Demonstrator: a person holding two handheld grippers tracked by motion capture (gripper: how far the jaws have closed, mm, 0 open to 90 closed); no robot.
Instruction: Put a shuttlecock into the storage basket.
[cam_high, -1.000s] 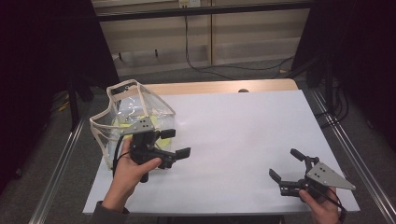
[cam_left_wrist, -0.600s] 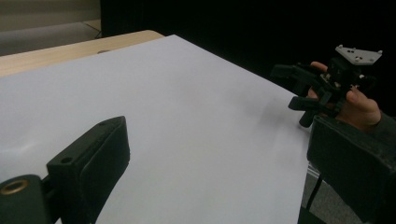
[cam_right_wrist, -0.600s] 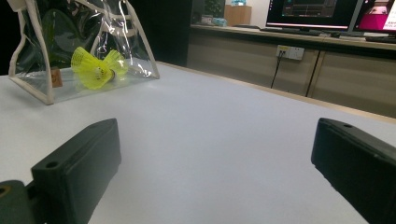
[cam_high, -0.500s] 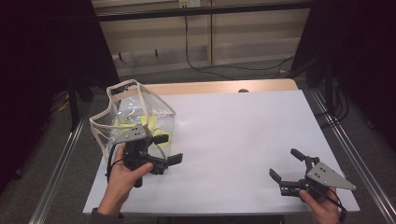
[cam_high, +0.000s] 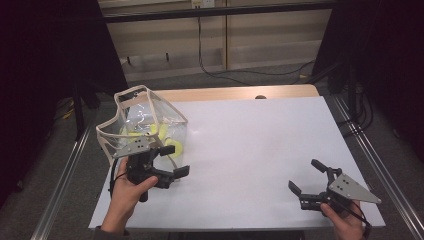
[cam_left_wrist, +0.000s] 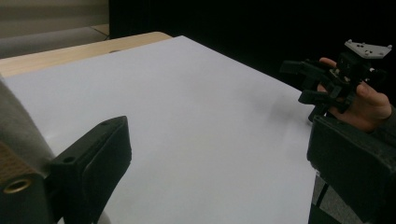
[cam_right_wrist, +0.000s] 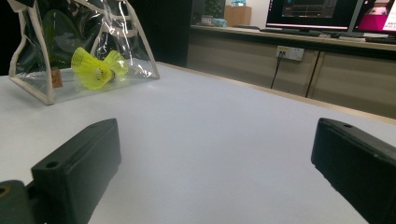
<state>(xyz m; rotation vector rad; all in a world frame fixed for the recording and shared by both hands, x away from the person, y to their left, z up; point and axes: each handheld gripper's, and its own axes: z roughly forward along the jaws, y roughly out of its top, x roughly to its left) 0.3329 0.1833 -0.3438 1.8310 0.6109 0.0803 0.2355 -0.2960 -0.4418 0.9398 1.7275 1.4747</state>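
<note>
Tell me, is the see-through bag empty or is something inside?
Not empty. The clear bag stands upright on the table with yellow shuttlecocks lying inside, seen through its wall.

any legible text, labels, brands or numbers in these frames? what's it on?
None can be read.
Monitors behind the table in the right gripper view: coloured screen content, too small and blurred to read.
Small tan tag on the clear bag: no legible print.
Wall socket plate: no readable marking.
Left gripper and right gripper: no visible lettering.
</note>
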